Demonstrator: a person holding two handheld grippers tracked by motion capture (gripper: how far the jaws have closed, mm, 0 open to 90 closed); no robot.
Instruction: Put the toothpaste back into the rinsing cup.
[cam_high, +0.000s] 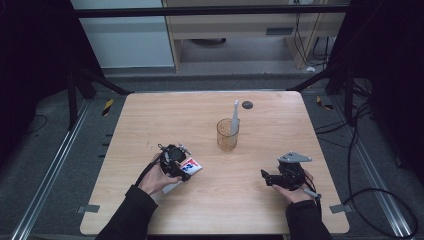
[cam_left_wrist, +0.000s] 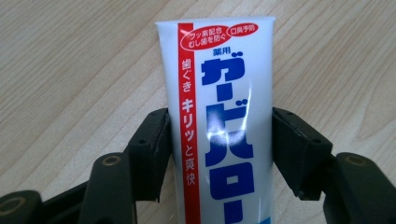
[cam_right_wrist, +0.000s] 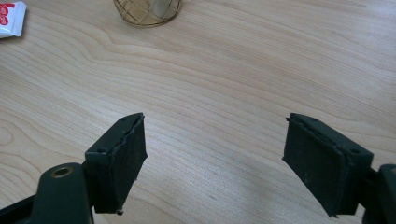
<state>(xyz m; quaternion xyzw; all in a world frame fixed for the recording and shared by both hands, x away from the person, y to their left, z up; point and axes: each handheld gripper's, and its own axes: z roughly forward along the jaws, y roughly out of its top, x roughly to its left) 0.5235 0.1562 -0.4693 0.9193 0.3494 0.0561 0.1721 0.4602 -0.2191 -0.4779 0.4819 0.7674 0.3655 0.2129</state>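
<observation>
pale wooden table (cam_high: 240, 175), dark surroundings

Toothpaste tube (cam_left_wrist: 219, 126) lies flat on the table (cam_high: 260, 200), front-left of centre, between the jaws of the left gripper (cam_left_wrist: 219, 154), pads touching both its sides. Glass cup (cam_high: 227, 136) stands mid-table, behind and right of the tube, with a toothbrush (cam_high: 234, 118) upright in it. Right gripper (cam_right_wrist: 215, 158) sits at the front right, well apart from the cup, jaws apart over bare table.
</observation>
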